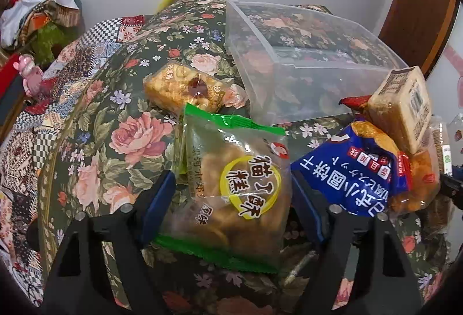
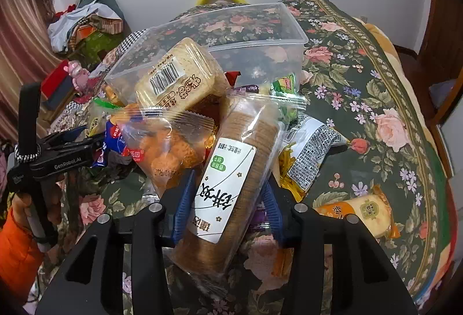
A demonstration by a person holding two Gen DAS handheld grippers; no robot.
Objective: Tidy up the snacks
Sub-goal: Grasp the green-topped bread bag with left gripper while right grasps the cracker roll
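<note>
My left gripper (image 1: 231, 184) is shut on a green-edged clear pastry bag (image 1: 231, 187) with a yellow ring label, held above the floral cloth. My right gripper (image 2: 228, 193) is shut on a clear pack of round brown crackers (image 2: 231, 182) with a white label. A clear plastic bin (image 1: 306, 60) stands behind the snacks and also shows in the right wrist view (image 2: 254, 40). The snack pile holds a beige barcode-labelled cake pack (image 2: 179, 77), an orange snack bag (image 2: 170, 147) and a blue chip bag (image 1: 358, 170). The left gripper also shows in the right wrist view (image 2: 89, 138).
A yellow nut-cake pack (image 1: 185, 89) lies left of the bin. A yellow-and-white bag (image 2: 306, 158) and an orange cake pack (image 2: 361, 213) lie right of the pile. Clothes (image 2: 84, 22) and a pink toy (image 1: 29, 75) sit at the far left. A wooden door (image 1: 419, 2) stands right.
</note>
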